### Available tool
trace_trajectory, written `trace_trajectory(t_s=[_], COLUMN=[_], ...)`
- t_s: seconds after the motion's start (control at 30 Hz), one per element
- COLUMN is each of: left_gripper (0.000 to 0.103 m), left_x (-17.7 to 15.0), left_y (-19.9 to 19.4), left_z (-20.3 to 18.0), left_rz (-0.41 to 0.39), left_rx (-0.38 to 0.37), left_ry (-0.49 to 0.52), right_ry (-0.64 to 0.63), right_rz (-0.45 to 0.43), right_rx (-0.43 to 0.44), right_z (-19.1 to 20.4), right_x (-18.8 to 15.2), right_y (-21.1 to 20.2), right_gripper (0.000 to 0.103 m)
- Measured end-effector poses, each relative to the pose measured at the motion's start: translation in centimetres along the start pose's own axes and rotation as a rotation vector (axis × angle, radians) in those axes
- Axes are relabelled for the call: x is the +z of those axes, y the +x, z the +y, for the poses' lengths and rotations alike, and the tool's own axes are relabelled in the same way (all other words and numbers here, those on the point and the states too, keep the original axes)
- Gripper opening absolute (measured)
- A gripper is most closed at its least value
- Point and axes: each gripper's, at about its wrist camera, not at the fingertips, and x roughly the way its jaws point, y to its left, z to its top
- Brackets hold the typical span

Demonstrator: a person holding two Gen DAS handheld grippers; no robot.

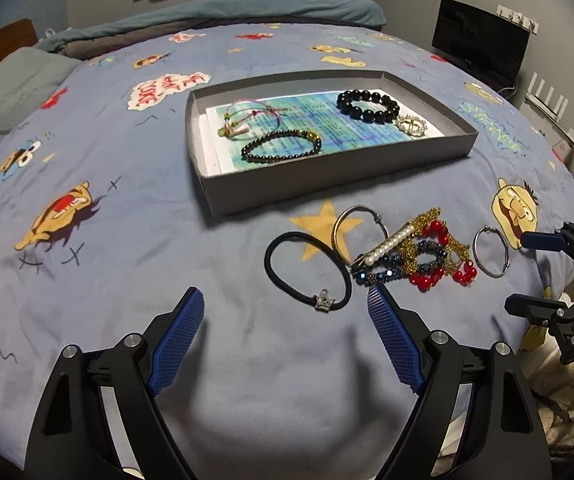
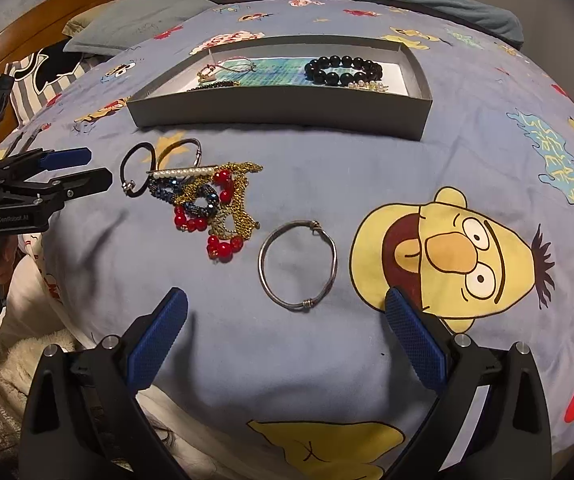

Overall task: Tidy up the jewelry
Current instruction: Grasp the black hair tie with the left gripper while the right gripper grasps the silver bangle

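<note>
Both tongs stand spread and empty: the right gripper (image 2: 286,308) hovers over the bedspread (image 2: 327,168) with the silver wire bangle (image 2: 298,265) lying between and just ahead of its fingertips, and the left gripper (image 1: 286,307) hangs near the black hair tie (image 1: 308,270). Beside that tie sits the tangled heap (image 1: 411,250) — pearl bar, blue beads, gold chain, red beads, a second hoop — all overlapping. The grey tray (image 1: 327,178) beyond already holds the black bead bracelet (image 1: 368,106) and smaller pieces.

Likely trouble: the thin bangle lies flat on soft cloth, so closing fingers may pinch fabric or skid the wire away. A grab at the heap would probably drag several pieces together.

From the right wrist view the tray's near wall hides much of its floor; the small pale piece by the black beads is hard to identify.
</note>
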Motion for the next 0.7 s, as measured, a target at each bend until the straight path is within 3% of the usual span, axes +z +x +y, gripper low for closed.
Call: trace_trajectory(t_s=[0.7], left_gripper=[0.084], left_x=[-0.7], left_y=[1.9], left_z=[-0.1], left_rz=[0.021], left_rx=[-0.026], left_ry=[-0.012], right_ry=[-0.002], right_rz=[-0.085], right_rx=[-0.036], right_z=[-0.7], right_x=[-0.4], right_y=[0.5], right_gripper=[0.094])
